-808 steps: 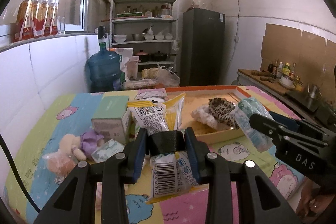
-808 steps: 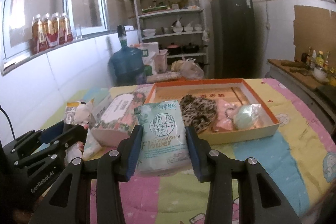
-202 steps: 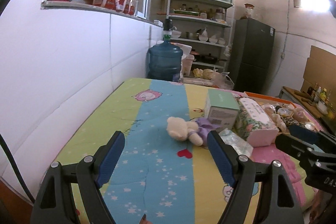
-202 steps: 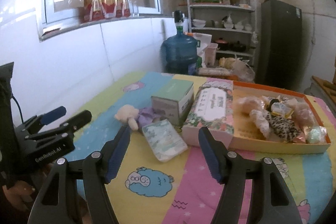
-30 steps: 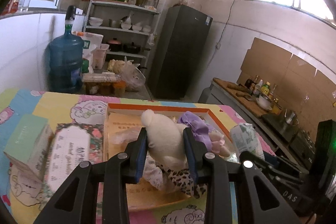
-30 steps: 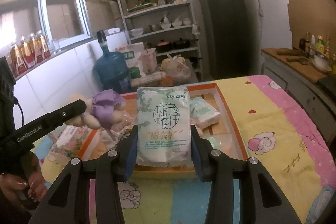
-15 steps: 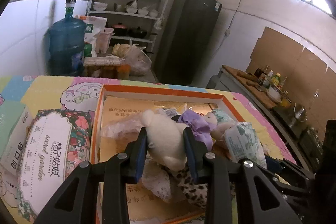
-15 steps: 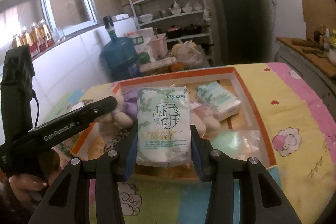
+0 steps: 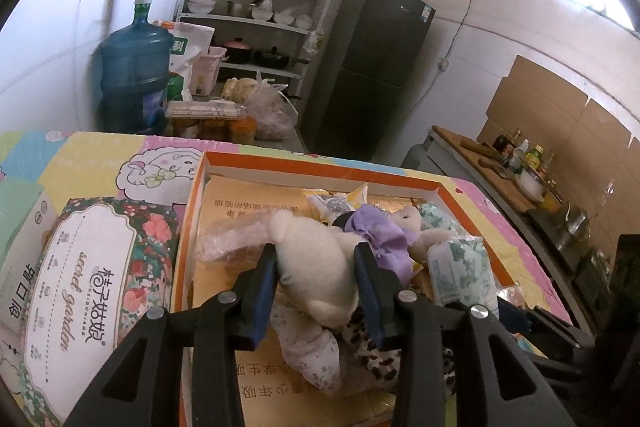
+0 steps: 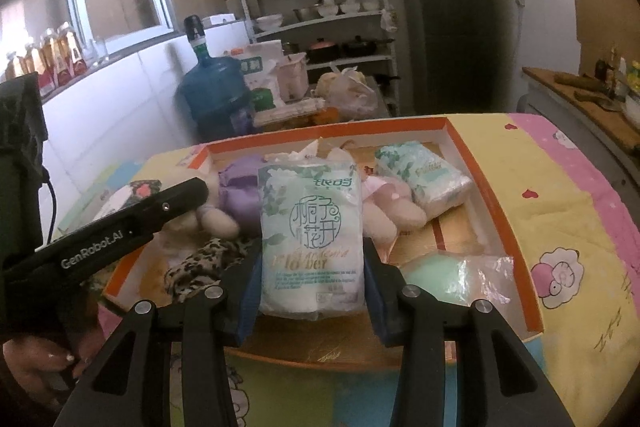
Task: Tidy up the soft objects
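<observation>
Orange tray [image 9: 192, 211] holds plush doll [image 9: 316, 275] in loosening left gripper [image 9: 316, 291]; right gripper [image 10: 312, 279] clamps tissue pack [image 10: 312, 235].

A blue water jug [image 9: 132, 75] stands at the left of the frame, beside a metal shelf rack [image 9: 260, 7] holding bowls and pots. A dark fridge [image 9: 376, 67] stands at centre. Bottles [image 10: 44, 63] line the windowsill, upper left.
</observation>
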A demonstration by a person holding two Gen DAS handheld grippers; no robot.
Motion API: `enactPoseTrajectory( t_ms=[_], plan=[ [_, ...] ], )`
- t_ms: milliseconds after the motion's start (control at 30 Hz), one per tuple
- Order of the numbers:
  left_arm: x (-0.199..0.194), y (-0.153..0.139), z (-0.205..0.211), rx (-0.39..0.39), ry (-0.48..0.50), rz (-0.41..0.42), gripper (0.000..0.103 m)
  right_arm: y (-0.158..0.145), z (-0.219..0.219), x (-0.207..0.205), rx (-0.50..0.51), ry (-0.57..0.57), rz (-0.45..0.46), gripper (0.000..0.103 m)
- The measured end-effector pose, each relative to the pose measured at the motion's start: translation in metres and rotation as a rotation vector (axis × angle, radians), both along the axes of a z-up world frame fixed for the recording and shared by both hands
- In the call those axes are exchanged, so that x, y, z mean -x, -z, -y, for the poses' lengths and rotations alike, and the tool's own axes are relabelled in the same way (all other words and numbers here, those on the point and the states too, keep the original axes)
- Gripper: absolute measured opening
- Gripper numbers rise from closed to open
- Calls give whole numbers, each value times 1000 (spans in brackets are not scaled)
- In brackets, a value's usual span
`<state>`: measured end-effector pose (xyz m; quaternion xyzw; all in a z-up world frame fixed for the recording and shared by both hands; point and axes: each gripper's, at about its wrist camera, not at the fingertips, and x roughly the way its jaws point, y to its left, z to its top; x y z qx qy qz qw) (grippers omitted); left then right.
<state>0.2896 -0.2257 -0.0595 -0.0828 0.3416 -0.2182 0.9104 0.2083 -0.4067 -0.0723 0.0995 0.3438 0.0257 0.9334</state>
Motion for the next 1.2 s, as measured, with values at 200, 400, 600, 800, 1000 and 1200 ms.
enactPoseTrajectory(
  t_ms=[200, 400, 600, 800, 1000, 1200],
  plan=[
    [2, -1, -1, -18, -9, -7, 42, 0, 1, 2, -18, 6, 2, 51],
    [8, -4, 4, -58, -4, 16, 63, -3, 2, 5, -19, 8, 9, 59],
    [15, -12, 3, -60, -4, 46, 79, -9, 2, 11, -22, 14, 26, 60],
    [24, -23, -1, -57, -6, 75, 80, -18, -1, 20, -21, 19, 48, 63],
    [37, -37, -11, -60, -29, 124, 80, -28, -4, 32, -21, 36, 73, 63],
    [57, -54, -28, -65, -55, 185, 80, -41, -16, 44, 2, 36, 99, 63]
  ],
)
